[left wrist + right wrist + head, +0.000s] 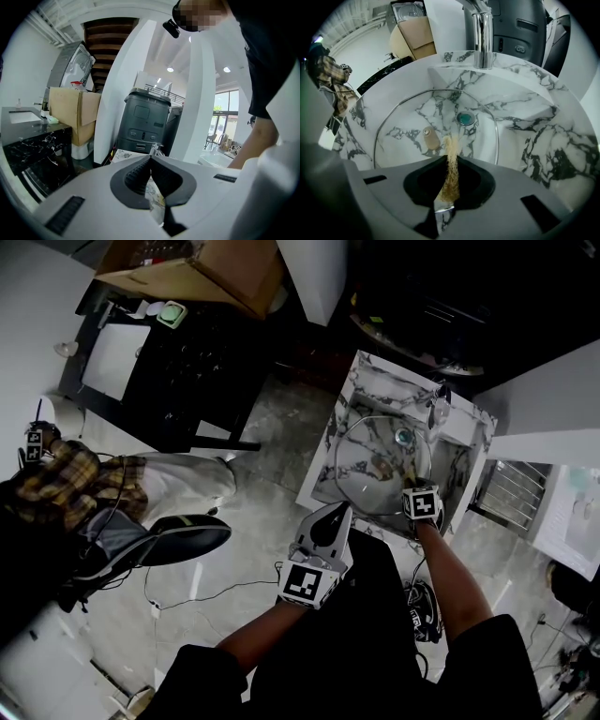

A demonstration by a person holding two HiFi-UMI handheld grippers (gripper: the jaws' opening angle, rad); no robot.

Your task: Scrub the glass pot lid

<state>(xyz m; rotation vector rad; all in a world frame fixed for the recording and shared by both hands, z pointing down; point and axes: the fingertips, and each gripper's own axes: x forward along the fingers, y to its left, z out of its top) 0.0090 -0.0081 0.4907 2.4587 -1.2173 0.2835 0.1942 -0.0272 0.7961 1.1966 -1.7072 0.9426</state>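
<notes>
Nearest to me, my left gripper (150,158) has its jaws pressed together with nothing between them. In the head view it hangs just off the near left corner of the sink (543,140), and it points out into the room rather than into the basin.

My right gripper (448,164) is over the near edge of the basin. Its jaws are clamped on a tan, fibrous scrubber (450,145) that stands up between the pads and sticks out past their tips.

The lid (440,110) lies in the marble basin with its knob (431,138) facing up and its metal rim forming a ring round most of the bowl. The free end of the scrubber reaches the glass just right of the knob. I cannot tell whether it presses on the glass. I can see the drain (465,118) through the glass beyond the scrubber's tip. The tap (483,40) rises from the far ledge, behind the lid.

Further out, the left gripper view shows a grey machine (143,122) between white pillars. In the head view, a black table (178,371) stands across the floor (272,427) to the left of the sink, with a cardboard box (197,268) at its far end. A person (66,484) in a plaid shirt sits at the left edge, well away from the sink.
</notes>
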